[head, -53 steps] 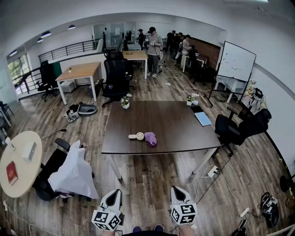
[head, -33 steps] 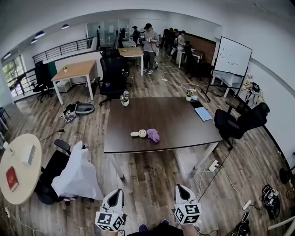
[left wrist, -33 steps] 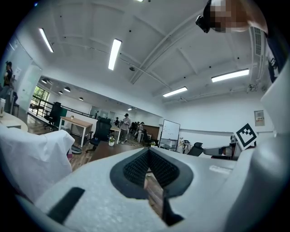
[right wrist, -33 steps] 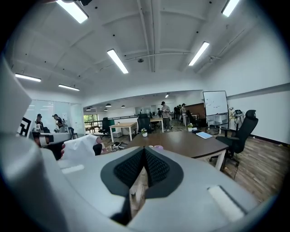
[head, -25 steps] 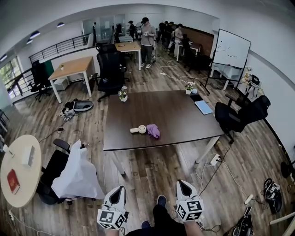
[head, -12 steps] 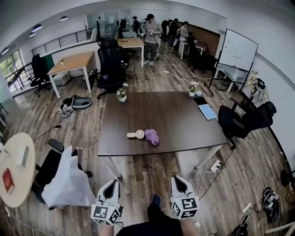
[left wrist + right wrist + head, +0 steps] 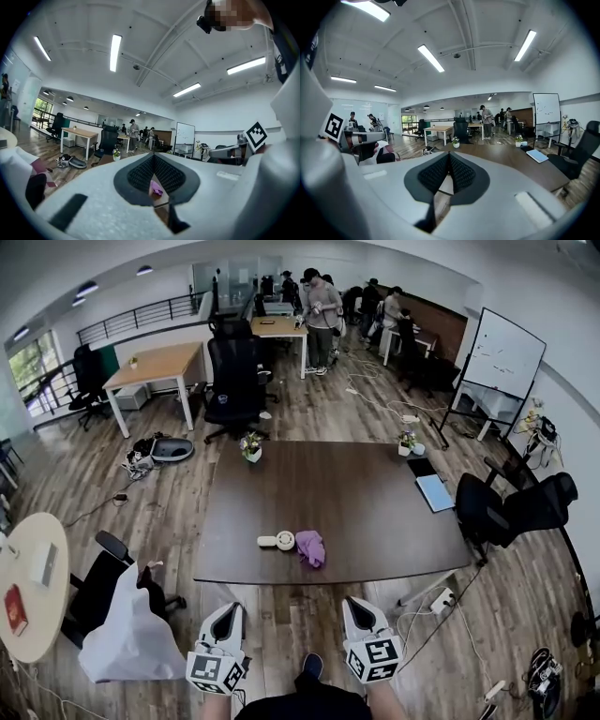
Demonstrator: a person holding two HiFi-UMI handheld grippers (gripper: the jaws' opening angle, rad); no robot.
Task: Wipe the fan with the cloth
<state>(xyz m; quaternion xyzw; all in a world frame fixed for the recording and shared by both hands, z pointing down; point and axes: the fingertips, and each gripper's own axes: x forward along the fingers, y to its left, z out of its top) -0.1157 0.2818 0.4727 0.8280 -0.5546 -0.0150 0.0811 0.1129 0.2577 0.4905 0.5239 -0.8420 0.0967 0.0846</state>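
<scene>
Table (image 7: pixel 356 512) closer; fan (image 7: pixel 279 541) beside cloth (image 7: pixel 310 548), well ahead of closed jaws.

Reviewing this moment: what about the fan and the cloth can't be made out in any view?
Head view: the fan and cloth on the table are too small to tell whether they touch.
Left gripper view: the shut left gripper hides the fan; only a sliver of cloth shows.
Right gripper view: neither can be picked out past the shut right gripper.
</scene>
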